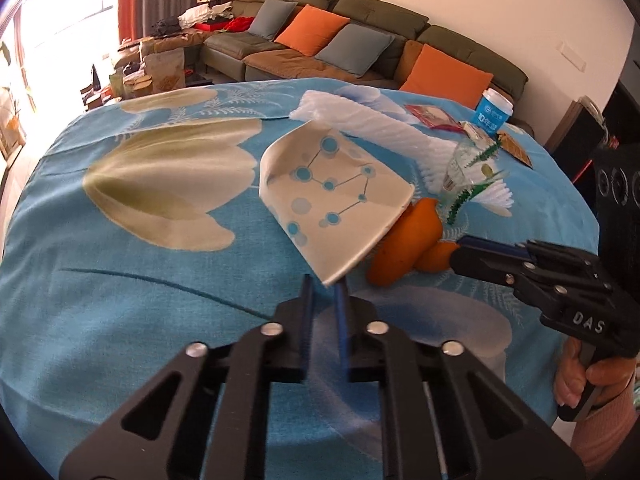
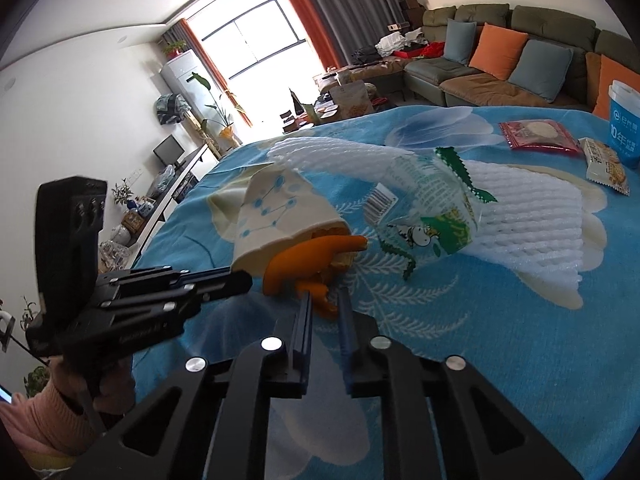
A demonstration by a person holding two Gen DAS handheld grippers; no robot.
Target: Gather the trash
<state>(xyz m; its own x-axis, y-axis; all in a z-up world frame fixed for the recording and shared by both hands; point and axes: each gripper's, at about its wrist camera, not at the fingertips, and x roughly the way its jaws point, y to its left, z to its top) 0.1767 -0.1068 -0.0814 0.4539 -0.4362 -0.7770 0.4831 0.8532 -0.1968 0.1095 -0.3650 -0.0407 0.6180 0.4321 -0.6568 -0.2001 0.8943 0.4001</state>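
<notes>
The left hand-held gripper [image 1: 323, 292] is pinched on the near rim of the crushed paper cup [image 1: 336, 204], which lies tipped on the bench [image 1: 140, 280] under a blue flowered cloth; the right hand-held gripper [image 2: 325, 305] is clamped on a strip of orange peel [image 2: 308, 264] spilling from the cup's mouth; left of the cup the cloth runs bare to the bench edge; behind the cup lie white foam netting [image 2: 532, 220] and a clear wrapper [image 2: 432, 216], crowding that side; beyond them sit a red packet [image 2: 538, 134], a biscuit packet [image 2: 606, 166] and a blue tub [image 2: 625, 120].
</notes>
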